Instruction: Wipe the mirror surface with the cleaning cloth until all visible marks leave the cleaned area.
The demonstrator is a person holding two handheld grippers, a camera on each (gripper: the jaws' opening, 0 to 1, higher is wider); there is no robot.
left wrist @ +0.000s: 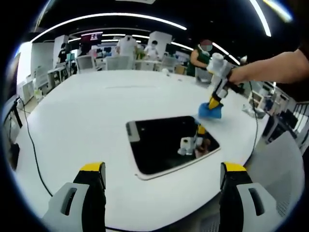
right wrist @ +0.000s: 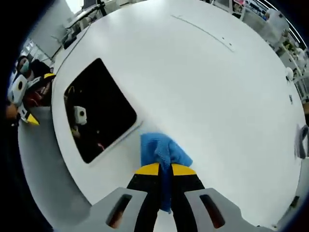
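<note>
- Pinching the blue cleaning cloth (right wrist: 161,151) in closed jaws, the right gripper (right wrist: 164,169) rests it on the white desk (right wrist: 217,96), just beside the mirror (right wrist: 96,113).
- The left gripper (left wrist: 161,171) hangs back, jaws apart, empty.
- Wiping looks not yet begun; I can't make out marks.

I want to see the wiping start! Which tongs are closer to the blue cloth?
Right. The right tongs are shut on the blue cloth, beside the mirror on the table. The left tongs hang open on the mirror's far side, away from the cloth.
</note>
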